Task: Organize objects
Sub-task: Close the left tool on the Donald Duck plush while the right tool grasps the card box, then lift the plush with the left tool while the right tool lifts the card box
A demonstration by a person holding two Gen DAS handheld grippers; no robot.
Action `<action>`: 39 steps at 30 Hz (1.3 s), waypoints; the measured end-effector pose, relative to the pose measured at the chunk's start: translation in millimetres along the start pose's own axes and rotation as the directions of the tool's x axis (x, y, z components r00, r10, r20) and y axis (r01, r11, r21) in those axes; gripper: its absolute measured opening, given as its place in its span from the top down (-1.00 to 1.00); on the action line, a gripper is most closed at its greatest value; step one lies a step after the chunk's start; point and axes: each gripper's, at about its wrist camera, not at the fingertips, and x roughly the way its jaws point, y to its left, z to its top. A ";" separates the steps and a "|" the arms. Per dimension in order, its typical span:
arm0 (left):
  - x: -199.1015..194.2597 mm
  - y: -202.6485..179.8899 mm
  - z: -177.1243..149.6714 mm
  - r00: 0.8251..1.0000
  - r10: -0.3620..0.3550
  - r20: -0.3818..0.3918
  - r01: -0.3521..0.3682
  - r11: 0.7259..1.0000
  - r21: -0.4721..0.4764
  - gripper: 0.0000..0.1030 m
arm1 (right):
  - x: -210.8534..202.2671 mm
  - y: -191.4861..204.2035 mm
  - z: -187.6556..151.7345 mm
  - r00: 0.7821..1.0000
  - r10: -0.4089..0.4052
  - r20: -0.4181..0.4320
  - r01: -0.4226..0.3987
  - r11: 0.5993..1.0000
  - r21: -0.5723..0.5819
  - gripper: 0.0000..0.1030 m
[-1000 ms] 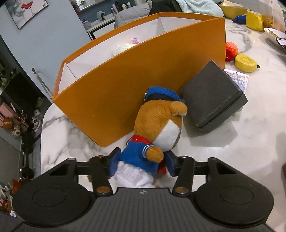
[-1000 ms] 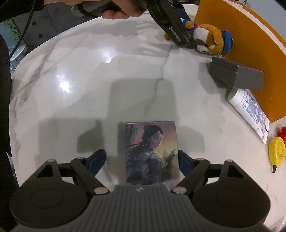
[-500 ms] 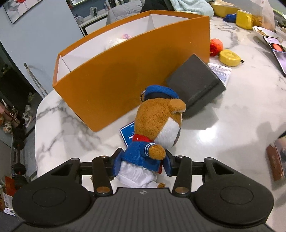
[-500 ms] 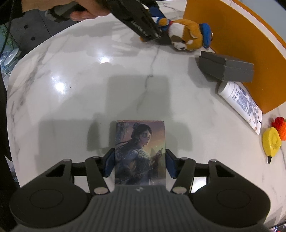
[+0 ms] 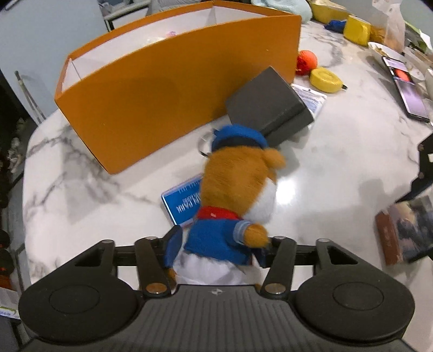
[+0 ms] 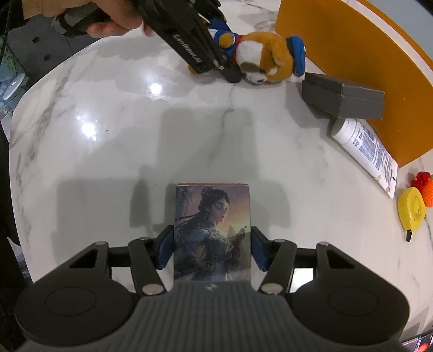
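A brown plush dog point(image 5: 238, 184) in a blue cap and jacket hangs between the fingers of my left gripper point(image 5: 217, 249). The jaws are opening, and the left pad stands a little off the jacket. A blue tag point(image 5: 184, 205) dangles behind the plush. In the right wrist view the plush point(image 6: 265, 62) is low over the marble table point(image 6: 108, 135), in front of the orange box point(image 6: 351, 54). My right gripper point(image 6: 211, 246) is shut on a small box with a picture of a woman point(image 6: 213, 224), one pad on each long side.
A grey box point(image 6: 343, 97) and a white tube point(image 6: 365, 151) lie against the orange box's wall. A yellow tape measure point(image 6: 411, 211) and a red-orange knitted ball point(image 5: 307, 61) sit past its end. A phone point(image 5: 406, 92) and yellow containers are at the far right. A hand point(image 6: 108, 24) holds the left gripper.
The right gripper's jaws closed onto the picture box. The left gripper drew the plush back from the orange box, its blue tag came into view, and its jaws widened.
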 end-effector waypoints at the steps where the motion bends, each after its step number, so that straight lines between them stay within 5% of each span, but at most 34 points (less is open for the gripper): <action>1: -0.2 -1.9 -1.2 1.000 0.010 0.016 -0.010 1.000 0.016 -0.32 | 0.3 -0.2 0.5 1.000 0.000 0.001 0.000 1.000 0.004 -0.18; 8: 2.7 4.7 -3.4 0.998 -0.016 0.061 0.020 0.998 -0.067 -0.32 | -0.6 2.7 1.4 1.000 -0.013 0.019 0.012 1.000 0.029 -0.40; 12: 4.6 9.0 -3.7 0.998 -0.035 0.058 0.042 0.992 -0.116 -0.45 | -1.5 3.6 0.3 1.000 -0.004 0.029 0.004 1.000 0.016 -0.36; 15: 8.4 6.0 1.1 0.999 -0.052 0.005 0.052 0.993 -0.103 -0.88 | -3.6 5.6 -1.0 0.999 -0.001 0.039 0.000 1.000 0.014 -0.27; 21: 10.0 -0.7 -0.8 0.998 -0.060 0.026 0.063 0.992 -0.105 -0.87 | -7.2 3.7 -6.1 0.997 -0.003 0.082 0.001 1.000 0.025 -0.17; 30: 7.7 -2.5 -1.4 0.997 -0.052 0.048 0.057 0.993 -0.108 -0.77 | -7.1 -5.2 -1.2 0.998 -0.024 0.051 0.019 0.996 0.087 -0.16; 32: 6.0 -4.9 1.4 0.998 -0.053 0.038 0.056 0.995 -0.084 -0.62 | -8.3 -4.7 -1.9 0.999 -0.025 0.040 0.021 0.996 0.084 -0.15; 36: 3.1 -4.7 2.3 0.996 -0.089 0.029 0.091 0.993 -0.073 -0.03 | -7.8 -4.5 -3.2 0.999 -0.024 0.025 0.022 0.997 0.074 -0.15; 39: 1.6 -6.0 1.7 0.996 -0.087 0.021 0.088 0.995 -0.056 0.02 | -10.7 -2.6 -6.1 1.000 -0.023 0.017 0.021 0.997 0.072 -0.14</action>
